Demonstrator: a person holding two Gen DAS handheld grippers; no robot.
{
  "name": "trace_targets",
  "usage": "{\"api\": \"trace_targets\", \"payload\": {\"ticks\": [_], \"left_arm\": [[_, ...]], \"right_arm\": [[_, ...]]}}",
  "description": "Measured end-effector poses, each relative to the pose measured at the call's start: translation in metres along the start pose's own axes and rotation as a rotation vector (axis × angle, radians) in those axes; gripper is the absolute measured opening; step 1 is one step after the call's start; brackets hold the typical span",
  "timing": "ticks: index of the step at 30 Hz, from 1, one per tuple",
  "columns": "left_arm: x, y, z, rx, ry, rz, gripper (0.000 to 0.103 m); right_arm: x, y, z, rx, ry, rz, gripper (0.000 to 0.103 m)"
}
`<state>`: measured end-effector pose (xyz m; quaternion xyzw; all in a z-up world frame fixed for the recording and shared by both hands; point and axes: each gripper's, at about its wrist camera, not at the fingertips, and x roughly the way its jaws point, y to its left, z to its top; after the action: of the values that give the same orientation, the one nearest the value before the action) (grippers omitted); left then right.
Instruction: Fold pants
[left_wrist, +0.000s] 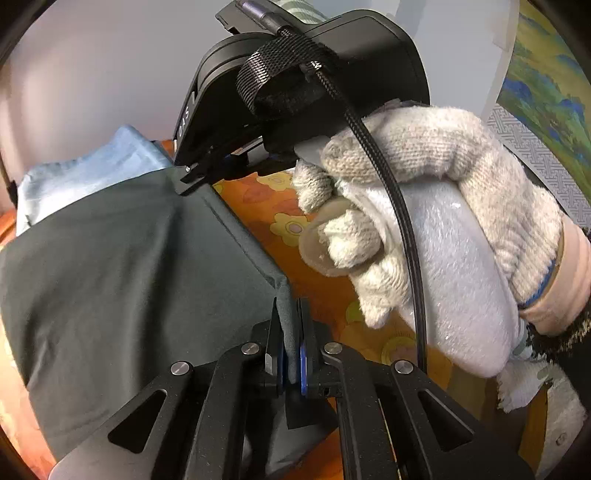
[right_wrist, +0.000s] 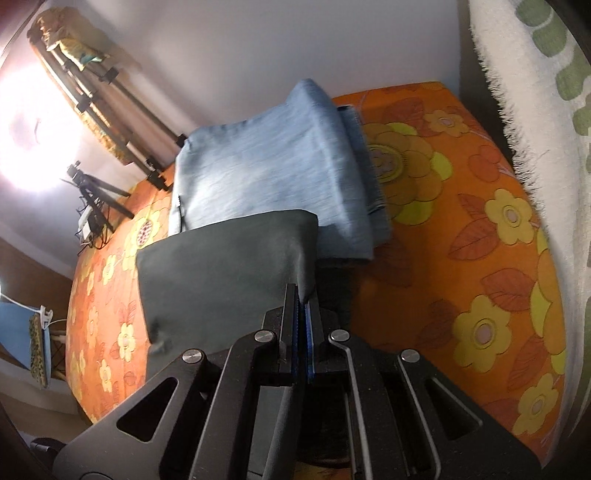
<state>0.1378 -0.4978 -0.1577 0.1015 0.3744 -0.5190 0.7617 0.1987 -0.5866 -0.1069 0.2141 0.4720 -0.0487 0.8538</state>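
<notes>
The dark grey-green pants (left_wrist: 122, 266) hang stretched between both grippers above an orange flowered bed. My left gripper (left_wrist: 290, 328) is shut on one corner of the pants' edge. In the left wrist view the right gripper (left_wrist: 192, 181), held by a gloved hand (left_wrist: 424, 206), pinches the far corner of the same edge. In the right wrist view my right gripper (right_wrist: 302, 314) is shut on the pants (right_wrist: 225, 266), which drape to the left.
Folded light blue jeans (right_wrist: 273, 166) lie on the orange flowered bedsheet (right_wrist: 461, 221) beyond the pants. A white and green fringed blanket (right_wrist: 532, 92) lies along the right. Tripods (right_wrist: 92, 199) stand by the wall at left.
</notes>
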Motion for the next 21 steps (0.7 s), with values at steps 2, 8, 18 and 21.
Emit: {"api": "trace_targets", "payload": {"ticks": [2, 8, 18, 21], "left_arm": [[0.006, 0.0, 0.001, -0.018, 0.024, -0.006, 0.004], [-0.005, -0.016, -0.007, 0.06, 0.076, -0.019, 0.025], [-0.07, 0.013, -0.033, 0.084, 0.052, 0.041, 0.035], [-0.094, 0.036, -0.041, 0.031, 0.038, 0.084, 0.035]], "right_arm": [[0.003, -0.005, 0.001, -0.005, -0.004, 0.006, 0.003], [0.017, -0.009, 0.004, -0.034, -0.021, -0.058, 0.006], [-0.038, -0.022, 0.001, 0.027, -0.148, -0.056, 0.034], [-0.057, -0.015, -0.008, 0.017, -0.166, -0.018, 0.034]]}}
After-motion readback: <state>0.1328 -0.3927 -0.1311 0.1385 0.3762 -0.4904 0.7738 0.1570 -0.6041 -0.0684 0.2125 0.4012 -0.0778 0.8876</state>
